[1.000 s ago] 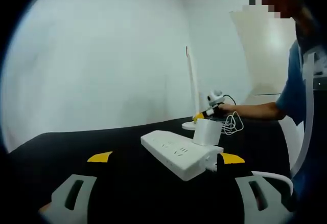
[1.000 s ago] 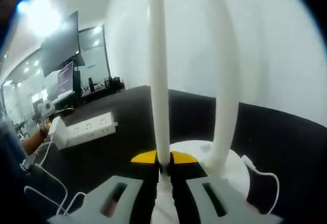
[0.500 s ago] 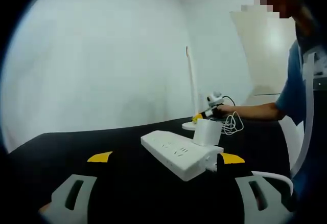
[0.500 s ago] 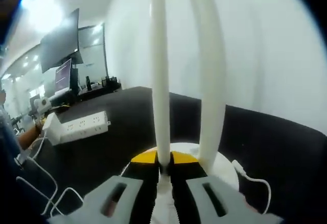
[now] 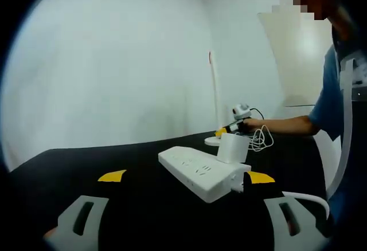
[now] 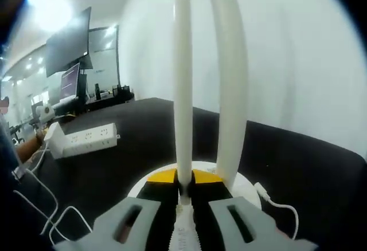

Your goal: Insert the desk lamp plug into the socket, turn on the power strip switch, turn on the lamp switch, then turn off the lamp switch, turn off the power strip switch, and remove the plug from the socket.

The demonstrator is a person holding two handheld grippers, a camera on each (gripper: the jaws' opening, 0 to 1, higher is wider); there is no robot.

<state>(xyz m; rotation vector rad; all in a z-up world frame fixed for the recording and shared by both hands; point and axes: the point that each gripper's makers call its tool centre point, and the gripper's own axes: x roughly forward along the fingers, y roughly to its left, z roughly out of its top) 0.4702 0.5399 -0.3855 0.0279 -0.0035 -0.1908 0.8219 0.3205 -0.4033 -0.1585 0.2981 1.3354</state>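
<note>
- Right claw [image 6: 184,196] staying clenched over the lamp base [image 6: 252,191], swinging slightly; switch press apparently underway.
- Left claw [image 5: 182,196] hanging released, unmoved, power strip [image 5: 202,172] just ahead.

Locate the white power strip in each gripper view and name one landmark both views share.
Left gripper view: the power strip lies centre, low, on the black table, a white plug block at its far end.
Right gripper view: the power strip sits at left, mid-height.
Shared landmark: the desk lamp's round base.

An office: monitors [image 6: 71,62] and desks [image 6: 109,97] behind.
</note>
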